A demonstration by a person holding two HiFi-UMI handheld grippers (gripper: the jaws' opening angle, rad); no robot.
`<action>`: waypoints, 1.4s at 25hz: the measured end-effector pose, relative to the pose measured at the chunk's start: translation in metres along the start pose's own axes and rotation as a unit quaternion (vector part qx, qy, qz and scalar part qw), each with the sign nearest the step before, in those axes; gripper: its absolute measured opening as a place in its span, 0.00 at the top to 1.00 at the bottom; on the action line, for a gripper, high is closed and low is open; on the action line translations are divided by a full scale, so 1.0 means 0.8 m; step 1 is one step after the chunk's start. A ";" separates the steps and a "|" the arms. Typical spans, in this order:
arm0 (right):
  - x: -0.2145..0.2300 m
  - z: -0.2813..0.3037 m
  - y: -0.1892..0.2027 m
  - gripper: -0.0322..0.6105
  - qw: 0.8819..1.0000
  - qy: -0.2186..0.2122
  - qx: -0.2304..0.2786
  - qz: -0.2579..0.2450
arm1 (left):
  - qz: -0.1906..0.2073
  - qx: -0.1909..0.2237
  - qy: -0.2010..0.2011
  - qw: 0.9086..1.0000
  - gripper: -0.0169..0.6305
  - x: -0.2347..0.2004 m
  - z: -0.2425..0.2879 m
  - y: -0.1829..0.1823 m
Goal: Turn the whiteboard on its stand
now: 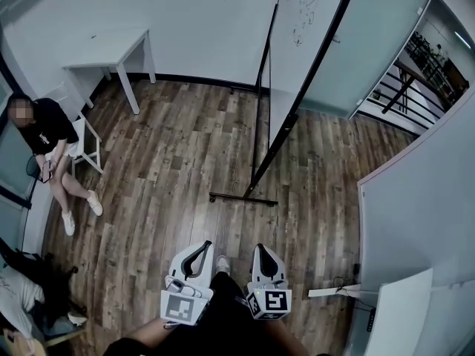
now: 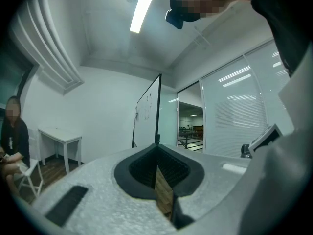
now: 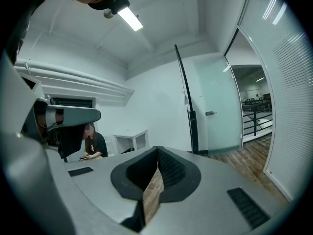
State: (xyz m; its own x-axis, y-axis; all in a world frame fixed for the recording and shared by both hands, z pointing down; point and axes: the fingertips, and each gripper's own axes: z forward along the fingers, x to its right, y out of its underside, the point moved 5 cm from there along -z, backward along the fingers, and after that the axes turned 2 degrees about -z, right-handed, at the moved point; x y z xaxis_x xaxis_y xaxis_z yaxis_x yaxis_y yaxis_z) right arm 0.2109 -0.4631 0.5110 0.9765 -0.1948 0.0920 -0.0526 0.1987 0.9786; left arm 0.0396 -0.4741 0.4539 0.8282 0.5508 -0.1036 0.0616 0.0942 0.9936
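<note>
Two claws [image 1: 199, 249] [image 1: 264, 252], one whiteboard [image 1: 306, 19], one table [image 1: 110, 51]

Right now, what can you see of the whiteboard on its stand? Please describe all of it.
The whiteboard is a tall white panel in a thin dark frame, seen nearly edge-on from the head view. Faint marker scribbles show near its top. It stands upright on a dark metal stand whose foot bar lies flat on the wooden floor, close to the white wall. Only the floor touches it; no one holds it.
</note>
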 end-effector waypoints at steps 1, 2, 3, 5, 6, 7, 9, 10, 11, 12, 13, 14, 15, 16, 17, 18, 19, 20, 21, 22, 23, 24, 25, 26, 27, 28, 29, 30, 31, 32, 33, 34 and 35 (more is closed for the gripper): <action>0.008 0.010 0.001 0.93 1.000 -0.002 -0.001 -0.002 | 0.000 -0.001 -0.001 1.000 0.95 -0.002 0.012 0.001; 0.014 0.019 0.002 0.93 1.000 -0.002 -0.003 -0.002 | 0.000 -0.003 -0.001 1.000 0.95 -0.003 0.023 0.003; 0.021 0.028 0.002 0.93 1.000 -0.001 -0.006 -0.002 | 0.000 -0.004 -0.001 1.000 0.95 -0.005 0.033 0.004; 0.034 0.046 0.003 0.93 1.000 0.003 -0.012 0.003 | -0.002 -0.009 -0.003 1.000 0.95 -0.010 0.054 0.007; 0.040 0.054 0.003 0.93 1.000 0.003 -0.014 0.006 | -0.001 -0.011 -0.004 1.000 0.95 -0.012 0.064 0.008; 0.046 0.062 0.002 0.93 1.000 0.002 -0.014 0.007 | 0.000 -0.013 -0.005 1.000 0.95 -0.014 0.074 0.010; 0.057 0.078 0.001 0.93 1.000 0.001 -0.017 0.009 | 0.001 -0.016 -0.007 1.000 0.95 -0.017 0.094 0.015; 0.064 0.086 0.002 0.93 1.000 0.002 -0.019 0.010 | 0.001 -0.016 -0.007 1.000 0.95 -0.017 0.104 0.016; 0.071 0.093 0.003 0.93 1.000 0.002 -0.021 0.009 | 0.002 -0.016 -0.006 1.000 0.95 -0.017 0.114 0.018; 0.079 0.101 0.004 0.93 1.000 0.002 -0.023 0.009 | 0.004 -0.016 -0.005 1.000 0.95 -0.016 0.123 0.018; 0.087 0.109 0.003 0.93 1.000 0.002 -0.024 0.009 | 0.005 -0.018 -0.004 1.000 0.95 -0.015 0.132 0.017; 0.095 0.118 0.002 0.93 1.000 0.004 -0.026 0.009 | 0.006 -0.020 -0.004 1.000 0.95 -0.014 0.140 0.016; 0.101 0.128 0.000 0.93 1.000 0.005 -0.027 0.010 | 0.006 -0.021 -0.005 1.000 0.95 -0.016 0.149 0.015; 0.107 0.137 -0.001 0.93 1.000 0.006 -0.028 0.009 | 0.004 -0.021 -0.006 1.000 0.95 -0.018 0.156 0.014; 0.111 0.147 -0.001 0.93 1.000 0.004 -0.029 0.006 | 0.002 -0.020 -0.009 1.000 0.95 -0.021 0.162 0.015; 0.116 0.156 0.000 0.93 1.000 0.002 -0.028 0.002 | 0.000 -0.021 -0.010 1.000 0.95 -0.024 0.168 0.017; 0.120 0.166 0.000 0.93 1.000 0.000 -0.026 -0.002 | 0.000 -0.022 -0.011 1.000 0.95 -0.027 0.175 0.019; 0.125 0.176 -0.001 0.93 1.000 0.000 -0.024 -0.004 | -0.001 -0.024 -0.012 1.000 0.95 -0.030 0.181 0.019; 0.130 0.187 -0.002 0.93 1.000 0.003 -0.023 -0.004 | -0.001 -0.025 -0.012 1.000 0.95 -0.033 0.188 0.020; 0.136 0.197 -0.002 0.93 1.000 0.007 -0.023 -0.003 | -0.002 -0.024 -0.012 1.000 0.95 -0.035 0.195 0.021; 0.141 0.208 -0.002 0.93 1.000 0.012 -0.022 -0.003 | -0.003 -0.024 -0.012 1.000 0.95 -0.038 0.201 0.022; 0.148 0.218 -0.001 0.93 1.000 0.016 -0.021 -0.003 | -0.003 -0.024 -0.011 1.000 0.95 -0.040 0.207 0.024; 0.154 0.229 0.000 0.93 1.000 0.021 -0.020 -0.003 | -0.001 -0.023 -0.010 1.000 0.95 -0.042 0.213 0.025; 0.161 0.240 0.000 0.93 0.999 0.025 -0.019 -0.004 | 0.001 -0.021 -0.009 1.000 0.95 -0.044 0.219 0.025; 0.168 0.250 0.000 0.92 0.999 0.029 -0.018 -0.005 | 0.003 -0.020 -0.007 1.000 0.95 -0.045 0.225 0.025; 0.175 0.261 0.000 0.92 0.999 0.032 -0.019 -0.008 | 0.004 -0.020 -0.006 1.000 0.95 -0.047 0.232 0.025; 0.181 0.273 0.002 0.92 0.999 0.034 -0.020 -0.012 | 0.005 -0.020 -0.004 1.000 0.95 -0.048 0.238 0.025; 0.187 0.285 0.004 0.91 0.999 0.035 -0.022 -0.016 | 0.004 -0.022 -0.004 1.000 0.95 -0.050 0.243 0.026; 0.192 0.297 0.006 0.89 0.999 0.035 -0.026 -0.020 | 0.002 -0.023 -0.004 1.000 0.95 -0.052 0.248 0.026; 0.197 0.309 0.009 0.85 0.999 0.034 -0.029 -0.022 | 0.001 -0.023 -0.005 1.000 0.95 -0.054 0.252 0.027; 0.202 0.321 0.011 0.82 0.999 0.034 -0.033 -0.023 | 0.001 -0.022 -0.005 1.000 0.95 -0.056 0.255 0.027; 0.207 0.333 0.014 0.79 0.998 0.034 -0.037 -0.025 | 0.002 -0.021 -0.006 1.000 0.95 -0.057 0.258 0.027; 0.213 0.346 0.018 0.78 0.998 0.036 -0.042 -0.026 | 0.002 -0.020 -0.008 1.000 0.95 -0.059 0.261 0.027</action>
State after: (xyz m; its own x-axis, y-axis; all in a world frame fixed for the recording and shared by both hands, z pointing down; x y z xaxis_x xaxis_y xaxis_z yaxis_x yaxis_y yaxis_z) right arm 0.3185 -0.7594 0.5917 0.9900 -0.1384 0.0259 0.0128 0.2711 0.9625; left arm 0.1180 -0.6712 0.4894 0.8367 0.5388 -0.0984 0.0359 0.1254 0.9915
